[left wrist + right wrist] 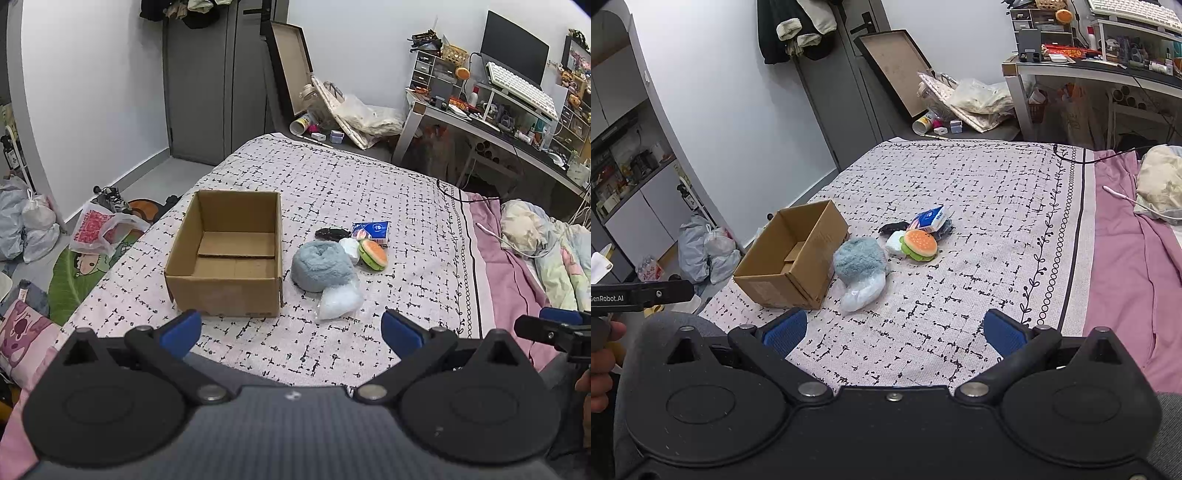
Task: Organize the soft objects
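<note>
We are holding the left gripper (291, 334) low over the near edge of the bed (369, 177), level and pointing forward, its blue pads (183, 328) spread wide with nothing between them. The right gripper (893, 332) is hovering alongside in the same pose, jaws likewise wide apart and empty (its tip is showing at the far right of the left view, and a hand (602, 365) is gripping the left tool at the left edge of the right view).

Ahead of the left gripper, slightly left, a box (225, 258) is sitting open and empty. Just right of it a blue plush (319, 266) is lying with a clear bag (338, 301) touching its near side. Beyond them a burger toy (373, 254), a white bundle (350, 248), a tissue pack (370, 230) and a dark item (331, 233) are clustering together.

The bed is wearing a white cover with black dashes; a pink sheet (1126, 240) is lying to the right. Farther off a grey door (218, 81), a desk (491, 125) with a keyboard (521, 86), and bags (26, 225) on the floor at left are filling the room.
</note>
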{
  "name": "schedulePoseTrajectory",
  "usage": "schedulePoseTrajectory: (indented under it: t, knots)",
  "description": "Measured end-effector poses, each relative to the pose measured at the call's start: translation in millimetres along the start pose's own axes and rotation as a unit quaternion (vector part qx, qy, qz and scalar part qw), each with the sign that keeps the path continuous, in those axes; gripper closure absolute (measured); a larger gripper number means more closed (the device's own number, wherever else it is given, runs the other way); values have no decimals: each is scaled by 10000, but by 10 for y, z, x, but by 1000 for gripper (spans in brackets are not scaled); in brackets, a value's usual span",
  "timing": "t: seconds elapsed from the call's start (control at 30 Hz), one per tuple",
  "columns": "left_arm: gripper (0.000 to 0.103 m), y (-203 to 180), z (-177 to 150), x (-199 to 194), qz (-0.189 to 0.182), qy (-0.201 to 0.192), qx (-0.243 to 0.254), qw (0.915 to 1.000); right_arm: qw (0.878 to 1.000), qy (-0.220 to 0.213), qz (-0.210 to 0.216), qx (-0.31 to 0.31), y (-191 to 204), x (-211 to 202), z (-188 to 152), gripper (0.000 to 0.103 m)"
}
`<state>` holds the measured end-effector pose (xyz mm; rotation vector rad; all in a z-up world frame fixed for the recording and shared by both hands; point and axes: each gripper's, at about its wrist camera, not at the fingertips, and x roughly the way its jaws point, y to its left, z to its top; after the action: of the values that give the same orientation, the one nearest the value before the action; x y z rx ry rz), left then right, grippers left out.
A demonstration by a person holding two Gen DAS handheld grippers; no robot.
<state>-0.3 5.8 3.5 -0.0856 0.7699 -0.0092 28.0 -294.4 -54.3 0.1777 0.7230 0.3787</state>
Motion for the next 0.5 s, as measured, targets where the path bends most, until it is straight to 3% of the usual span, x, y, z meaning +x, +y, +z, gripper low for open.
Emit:
schedulePoseTrajectory:
  t: [0.5]
  knots:
    - [0,-10,12,-23,-8,-43,-24,10000,10000,-5,-13,-26,14,-5,-11,0]
